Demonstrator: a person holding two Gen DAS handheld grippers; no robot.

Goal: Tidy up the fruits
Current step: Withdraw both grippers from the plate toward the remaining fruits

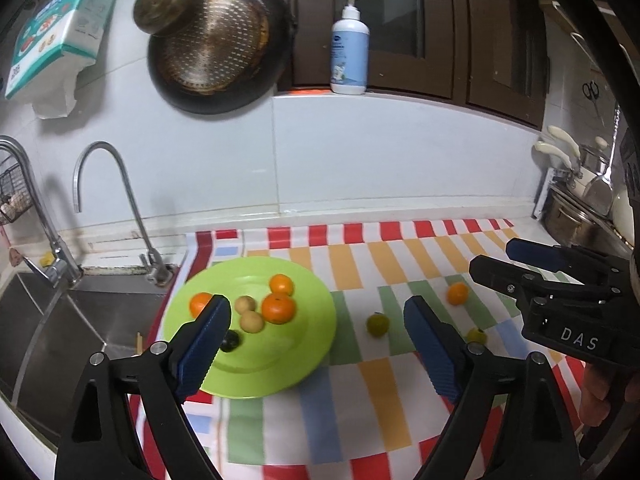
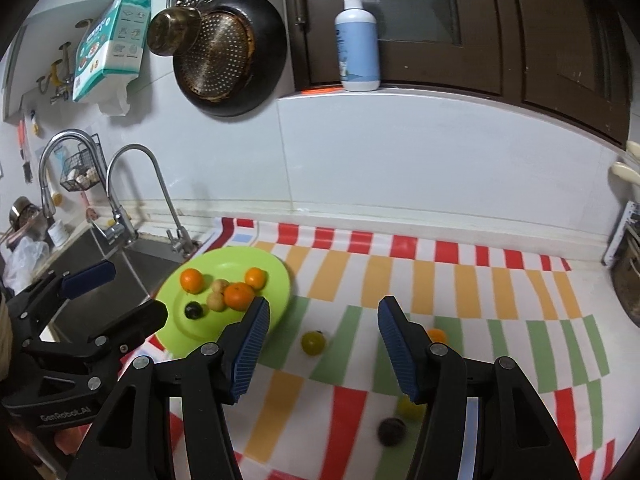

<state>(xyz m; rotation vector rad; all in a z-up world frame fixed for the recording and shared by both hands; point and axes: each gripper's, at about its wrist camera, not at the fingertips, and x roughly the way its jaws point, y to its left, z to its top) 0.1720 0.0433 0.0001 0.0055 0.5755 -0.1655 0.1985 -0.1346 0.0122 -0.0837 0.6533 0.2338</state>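
A lime green plate (image 1: 296, 352) (image 2: 276, 276) lies at the left of the checked cloth, next to the sink. It holds three oranges (image 1: 279, 308) (image 2: 238, 295), two beige fruits (image 1: 251, 321) (image 2: 215, 300) and a dark fruit (image 1: 231, 340) (image 2: 193, 311). On the cloth lie a yellow-green fruit (image 1: 377, 324) (image 2: 312, 342), an orange (image 1: 457, 293) (image 2: 437, 335), a yellow fruit (image 1: 476, 335) (image 2: 409, 407) and a dark fruit (image 2: 391, 431). My left gripper (image 1: 316, 344) (image 2: 116, 288) is open and empty above the plate's right edge. My right gripper (image 2: 322, 344) (image 1: 496, 258) is open and empty above the loose fruits.
A steel sink (image 1: 60, 320) with two taps (image 1: 120, 200) lies left of the plate. Pots and a rack (image 1: 580, 200) stand at the right end of the counter. A pan (image 1: 218, 44) hangs on the wall and a pump bottle (image 1: 349, 46) stands on the ledge.
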